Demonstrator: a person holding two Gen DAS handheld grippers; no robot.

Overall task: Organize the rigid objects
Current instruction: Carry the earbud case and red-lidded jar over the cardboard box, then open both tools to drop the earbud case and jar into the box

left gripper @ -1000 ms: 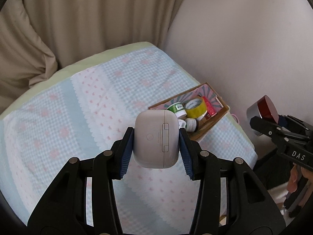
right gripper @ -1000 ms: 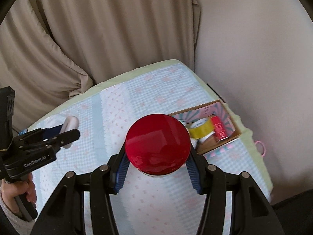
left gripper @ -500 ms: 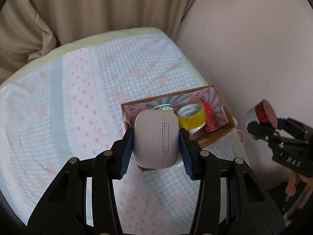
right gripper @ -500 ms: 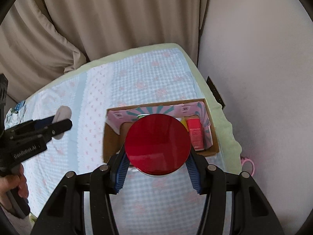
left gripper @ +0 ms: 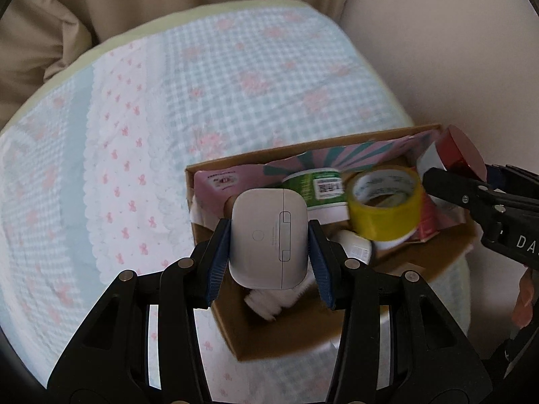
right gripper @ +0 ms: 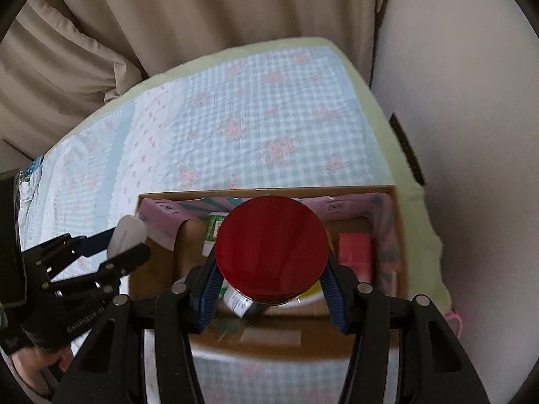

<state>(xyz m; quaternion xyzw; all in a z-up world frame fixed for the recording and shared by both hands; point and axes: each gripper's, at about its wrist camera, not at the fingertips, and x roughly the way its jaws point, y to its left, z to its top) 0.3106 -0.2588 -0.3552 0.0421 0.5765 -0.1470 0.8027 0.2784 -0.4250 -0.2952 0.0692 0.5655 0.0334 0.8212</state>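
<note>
My left gripper (left gripper: 269, 245) is shut on a white rounded case (left gripper: 268, 239) and holds it above the left part of an open cardboard box (left gripper: 235, 330). My right gripper (right gripper: 271, 271) is shut on a jar with a red lid (right gripper: 272, 252) above the same box (right gripper: 151, 276). The jar (left gripper: 460, 153) and right gripper show at the right of the left wrist view. The white case (right gripper: 127, 235) and left gripper show at the left of the right wrist view.
The box holds a yellow tape roll (left gripper: 385, 210), a green-labelled tub (left gripper: 316, 188), a red pack (right gripper: 355, 252) and small white bottles (left gripper: 353, 245). It sits on a checked floral cloth (left gripper: 219, 84) near the bed's right edge. A wall (right gripper: 471, 118) and curtains (right gripper: 202, 10) stand behind.
Both grippers have moved forward and down over the box with their loads. The box now appears larger and directly beneath them.
</note>
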